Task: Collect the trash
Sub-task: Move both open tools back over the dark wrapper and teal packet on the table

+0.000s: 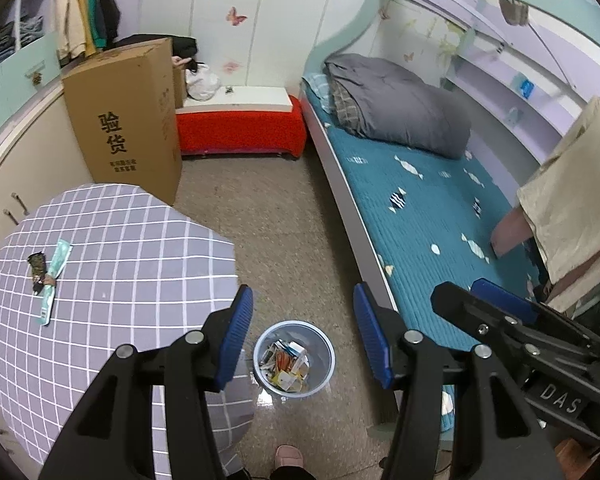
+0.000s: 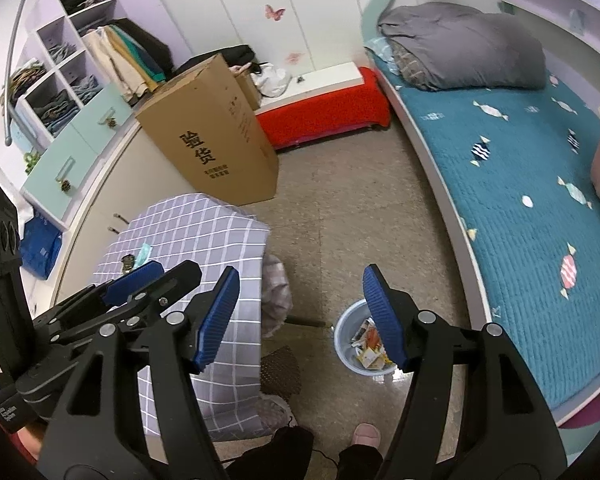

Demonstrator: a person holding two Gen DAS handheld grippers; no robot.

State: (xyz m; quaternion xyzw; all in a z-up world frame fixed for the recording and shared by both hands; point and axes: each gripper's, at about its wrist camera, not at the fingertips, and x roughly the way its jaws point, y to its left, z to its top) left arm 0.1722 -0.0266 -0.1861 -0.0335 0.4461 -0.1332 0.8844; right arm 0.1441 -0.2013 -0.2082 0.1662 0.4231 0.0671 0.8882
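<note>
Left wrist view puts your left gripper point(image 1: 303, 332) with jaws apart and empty above the bin point(image 1: 294, 357), while the two remaining wrappers point(image 1: 49, 276) lie on the checked table point(image 1: 140, 248), off to its left, their long axes running away from you. Your right gripper point(image 2: 300, 316), also apart and empty, sits farther off, so the left is nearer.

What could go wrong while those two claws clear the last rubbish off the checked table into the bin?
The teal wrapper and dark scrap overlap, so one grab may lift only one and drop the other. The bin is small, on the floor beside the table; a drop could miss. Both grippers, left and right, are open and empty, close together.
</note>
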